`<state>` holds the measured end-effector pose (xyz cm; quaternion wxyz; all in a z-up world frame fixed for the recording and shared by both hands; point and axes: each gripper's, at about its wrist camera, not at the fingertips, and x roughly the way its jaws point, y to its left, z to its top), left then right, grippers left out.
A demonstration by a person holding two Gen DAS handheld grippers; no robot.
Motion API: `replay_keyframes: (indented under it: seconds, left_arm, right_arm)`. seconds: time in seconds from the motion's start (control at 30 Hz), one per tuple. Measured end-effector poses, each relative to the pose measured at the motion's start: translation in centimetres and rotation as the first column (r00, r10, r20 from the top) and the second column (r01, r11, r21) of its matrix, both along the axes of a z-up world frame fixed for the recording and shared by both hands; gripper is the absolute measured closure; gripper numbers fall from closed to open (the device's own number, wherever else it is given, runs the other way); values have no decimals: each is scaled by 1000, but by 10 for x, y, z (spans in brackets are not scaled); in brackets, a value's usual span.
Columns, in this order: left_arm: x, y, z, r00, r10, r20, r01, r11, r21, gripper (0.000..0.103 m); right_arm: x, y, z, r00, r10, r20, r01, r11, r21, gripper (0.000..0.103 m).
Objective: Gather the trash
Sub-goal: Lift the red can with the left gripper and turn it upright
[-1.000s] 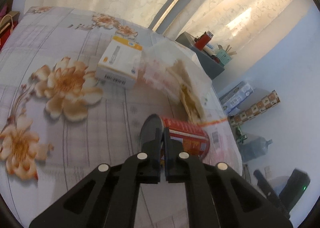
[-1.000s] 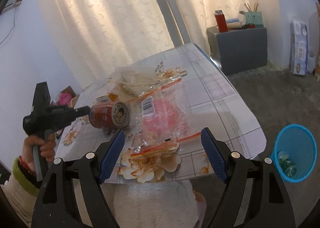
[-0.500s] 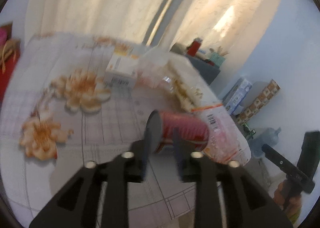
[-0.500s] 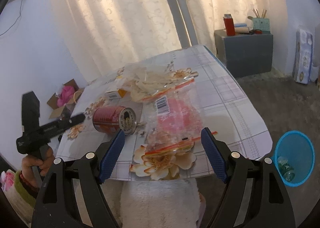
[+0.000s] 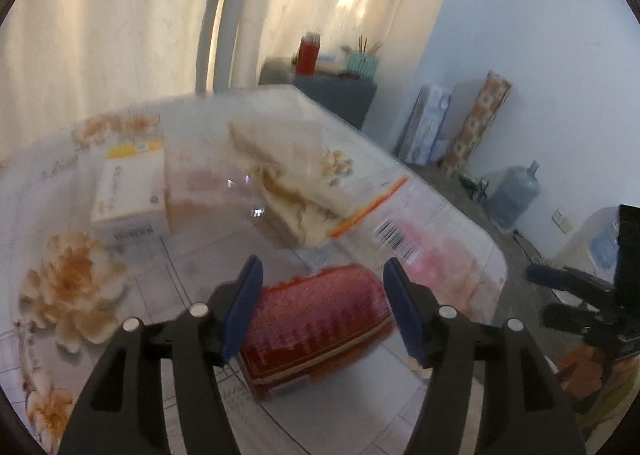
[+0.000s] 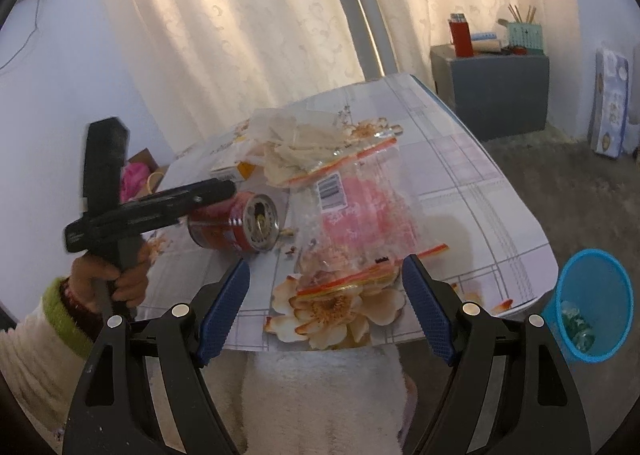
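Observation:
A red can point(image 5: 316, 319) lies on its side on the floral table point(image 5: 192, 267). My left gripper point(image 5: 322, 315) straddles it with the jaws opening and its blue pads beside the can's two ends, not pressing. From the right wrist, the can point(image 6: 236, 227) shows its metal top, and the left gripper point(image 6: 218, 191) reaches over it from the left. A zip bag with pink contents point(image 6: 360, 215) and a bag of beige paper point(image 6: 296, 151) lie beside the can. My right gripper point(image 6: 326, 307) hovers open and empty at the table's near edge.
A white and yellow box point(image 5: 128, 191) sits at the back left of the table. On the floor to the right stands a blue bin point(image 6: 592, 303) with some trash inside. A grey cabinet point(image 6: 496, 87) stands by the curtains. A person's sleeve point(image 6: 36, 355) is at left.
My left gripper went from shut against the can's end to open around the can, and it rolled and swung towards the table's right side. The right gripper held still.

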<state>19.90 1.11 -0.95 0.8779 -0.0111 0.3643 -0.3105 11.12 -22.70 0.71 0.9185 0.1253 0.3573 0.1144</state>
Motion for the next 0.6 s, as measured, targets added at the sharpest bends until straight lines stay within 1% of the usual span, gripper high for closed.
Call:
replay_keyframes:
  seconds: [0.07, 0.13, 0.17, 0.2, 0.33, 0.4, 0.5, 0.6]
  left_arm:
    - [9, 3, -5, 999, 8, -32, -8, 1000, 24, 42]
    - [12, 8, -8, 998, 3, -70, -2, 1000, 12, 42]
    - [11, 9, -10, 997, 1, -81, 1, 1000, 17, 42]
    - [9, 10, -13, 996, 1, -88, 2, 999, 36, 42]
    - [-10, 11, -13, 997, -2, -84, 8, 997, 76, 42]
    - [-18, 11, -11, 996, 22, -88, -12, 994, 109, 42]
    - [-28, 10, -10, 993, 60, -105, -46, 990, 136, 42]
    - [-36, 8, -9, 985, 88, -149, -64, 985, 160, 42]
  right_arm:
    - [1, -3, -2, 1000, -6, -8, 6, 1000, 2, 28]
    - [2, -4, -4, 1000, -8, -14, 8, 1000, 6, 28]
    - [4, -5, -6, 1000, -10, -19, 10, 1000, 9, 28]
    - [5, -5, -7, 1000, -9, -23, 9, 1000, 13, 28]
    - [11, -3, -12, 999, 4, -36, -3, 1000, 30, 28]
    - [13, 0, -12, 999, 14, -34, -13, 999, 31, 28]
    - [15, 3, -10, 999, 23, -26, -22, 999, 37, 28]
    - [14, 5, -7, 1000, 24, -16, -24, 999, 37, 28]
